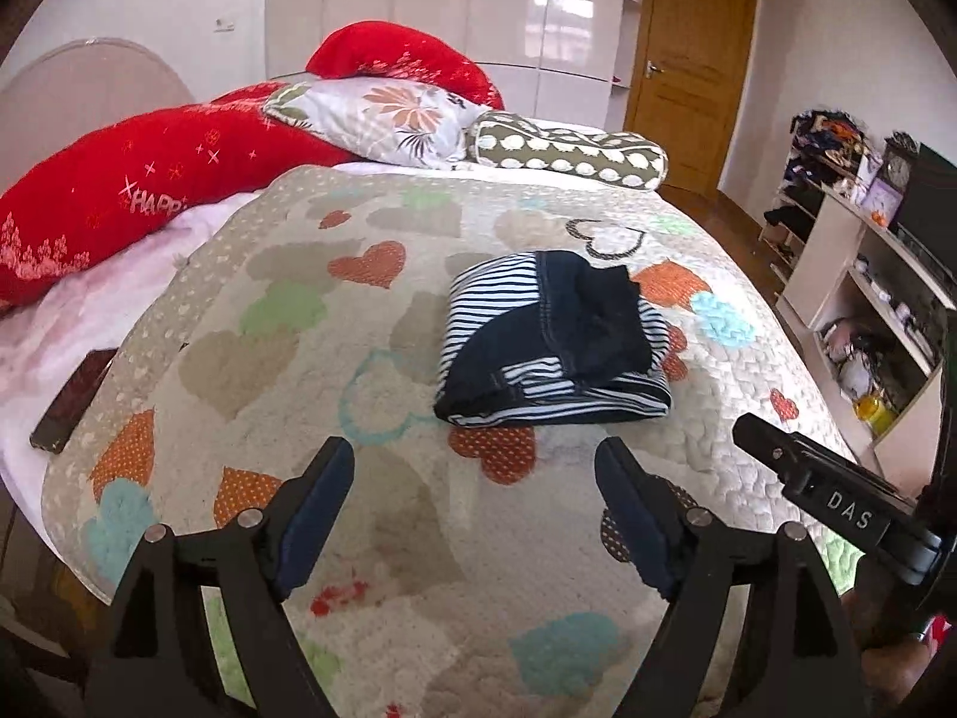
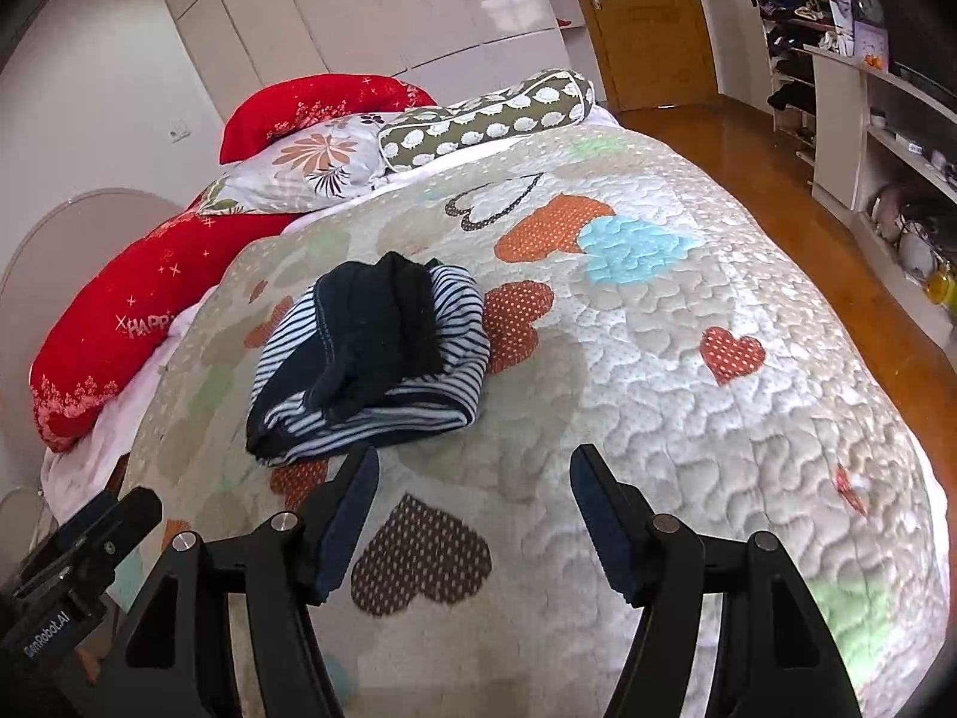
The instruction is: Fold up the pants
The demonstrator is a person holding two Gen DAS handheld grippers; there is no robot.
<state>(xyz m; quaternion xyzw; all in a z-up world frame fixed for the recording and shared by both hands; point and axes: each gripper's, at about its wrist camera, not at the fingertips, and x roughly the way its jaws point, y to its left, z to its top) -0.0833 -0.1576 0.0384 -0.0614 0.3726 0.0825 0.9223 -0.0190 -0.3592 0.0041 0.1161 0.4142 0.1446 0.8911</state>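
The pants (image 1: 553, 338), dark navy with a black-and-white striped lining, lie folded in a compact bundle on the heart-patterned quilt (image 1: 299, 311). They also show in the right wrist view (image 2: 371, 359) on the quilt (image 2: 658, 359). My left gripper (image 1: 475, 466) is open and empty, hovering just short of the bundle's near edge. My right gripper (image 2: 475, 472) is open and empty, near the bundle's near right corner. The right gripper's body (image 1: 837, 502) shows at the right of the left wrist view; the left gripper's body (image 2: 78, 562) shows at the lower left of the right wrist view.
Red pillows (image 1: 119, 203), a floral pillow (image 1: 383, 113) and a green bolster (image 1: 568, 149) lie at the head of the bed. A dark phone (image 1: 72, 401) lies at the left bed edge. Shelves (image 2: 885, 137) and a wooden door (image 1: 688, 66) stand to the right.
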